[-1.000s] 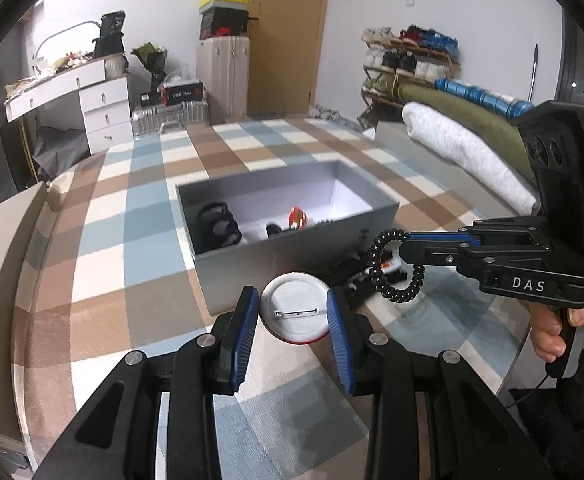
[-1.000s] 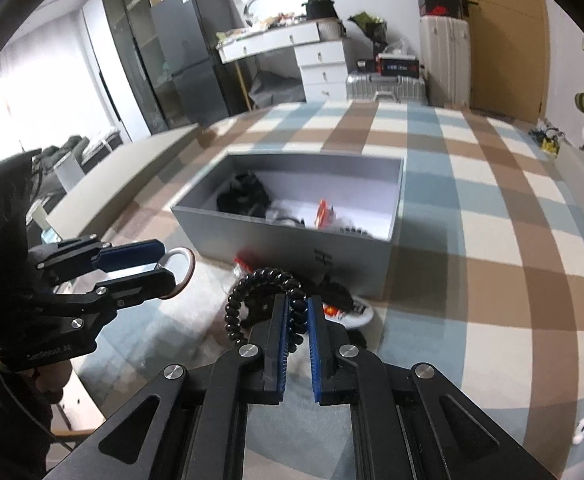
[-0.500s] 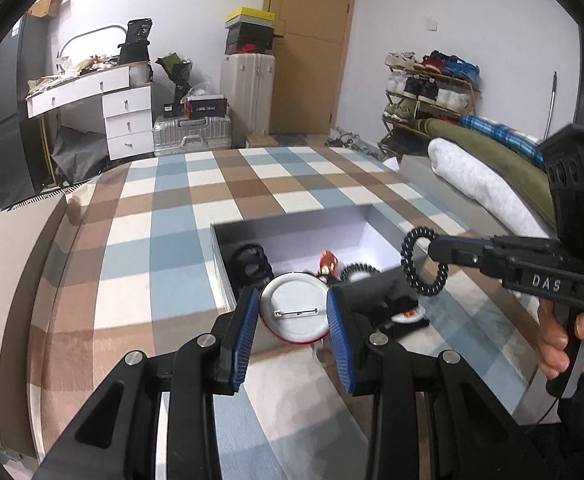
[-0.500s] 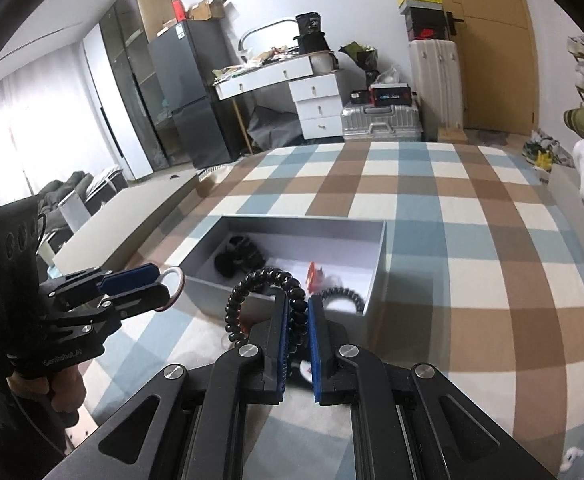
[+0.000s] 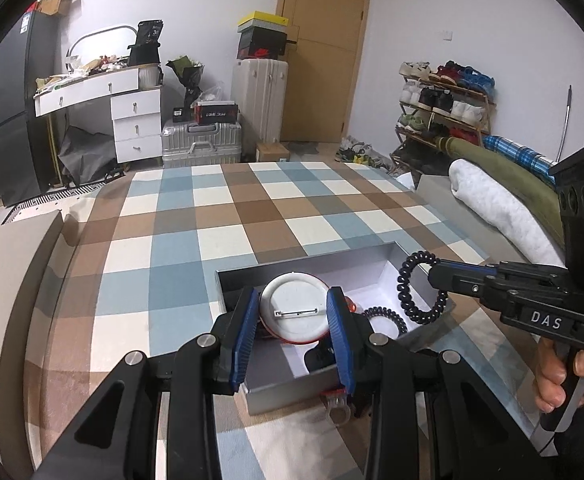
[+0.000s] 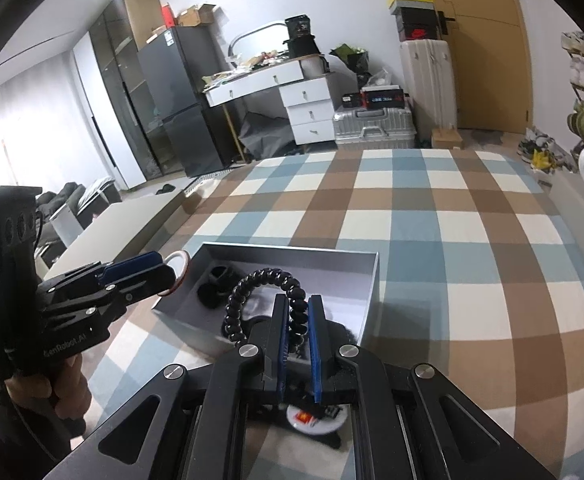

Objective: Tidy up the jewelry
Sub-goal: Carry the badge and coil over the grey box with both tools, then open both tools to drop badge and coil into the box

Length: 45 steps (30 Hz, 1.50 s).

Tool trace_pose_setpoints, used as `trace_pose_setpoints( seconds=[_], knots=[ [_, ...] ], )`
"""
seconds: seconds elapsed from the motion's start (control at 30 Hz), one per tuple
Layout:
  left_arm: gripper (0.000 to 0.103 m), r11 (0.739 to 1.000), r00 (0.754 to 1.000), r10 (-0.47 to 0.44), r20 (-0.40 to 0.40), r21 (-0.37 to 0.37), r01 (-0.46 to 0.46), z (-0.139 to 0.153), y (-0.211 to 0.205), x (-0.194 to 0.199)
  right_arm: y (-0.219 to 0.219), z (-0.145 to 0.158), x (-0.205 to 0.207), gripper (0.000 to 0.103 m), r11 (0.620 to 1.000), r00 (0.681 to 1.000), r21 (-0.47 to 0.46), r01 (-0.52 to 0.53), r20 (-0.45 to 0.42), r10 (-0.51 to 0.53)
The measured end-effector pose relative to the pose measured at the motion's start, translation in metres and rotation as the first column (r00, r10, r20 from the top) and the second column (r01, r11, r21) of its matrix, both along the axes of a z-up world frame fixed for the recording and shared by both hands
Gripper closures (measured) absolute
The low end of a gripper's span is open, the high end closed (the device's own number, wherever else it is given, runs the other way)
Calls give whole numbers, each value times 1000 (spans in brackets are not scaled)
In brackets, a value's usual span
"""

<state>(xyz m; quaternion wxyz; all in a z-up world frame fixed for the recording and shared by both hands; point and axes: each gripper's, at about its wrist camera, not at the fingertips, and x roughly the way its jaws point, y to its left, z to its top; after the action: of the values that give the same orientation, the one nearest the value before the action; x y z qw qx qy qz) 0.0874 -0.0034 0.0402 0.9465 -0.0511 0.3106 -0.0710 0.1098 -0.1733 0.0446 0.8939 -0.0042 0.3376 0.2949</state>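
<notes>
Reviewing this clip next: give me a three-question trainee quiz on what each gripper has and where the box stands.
1. True or false: the left gripper is shut on a round pin badge whose back, with the pin, faces the camera.
2. What does the right gripper hold? A) a black coiled hair tie B) a red ring C) nothing
3. Fill in: the grey box stands on a ______ cloth of blue, brown and white.

Key
1. True.
2. A: the tie is pinched between the shut pads and loops above them.
3. Checked.
</notes>
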Motion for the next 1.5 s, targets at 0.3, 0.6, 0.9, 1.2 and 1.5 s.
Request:
trace_pose_setpoints(
  seconds=[0.3, 0.6, 0.9, 1.2, 1.5],
  knots=[
    [74, 1000, 1000, -10, -28, 27, 11, -10, -13, 14, 4, -11, 19, 94, 999, 999, -19, 26, -33, -27],
    [74, 998, 999, -13, -48, 58, 16, -17, -24, 23, 8, -15, 23, 94, 999, 999, -45, 27, -31, -29],
    [74, 995, 998, -8, -60, 96, 14, -24, -30, 26, 19, -20, 25, 94, 997, 999, -75, 4, -31, -7],
    [74, 994, 998, -10, -64, 110, 17, -25, -35, 28, 28, -26, 28, 94, 995, 999, -103, -1, -34, -3],
    [74, 995, 998, 3, -67, 104, 4, -27, -35, 30, 28, -29, 37, 94, 994, 999, -107, 22, -47, -27]
  ],
)
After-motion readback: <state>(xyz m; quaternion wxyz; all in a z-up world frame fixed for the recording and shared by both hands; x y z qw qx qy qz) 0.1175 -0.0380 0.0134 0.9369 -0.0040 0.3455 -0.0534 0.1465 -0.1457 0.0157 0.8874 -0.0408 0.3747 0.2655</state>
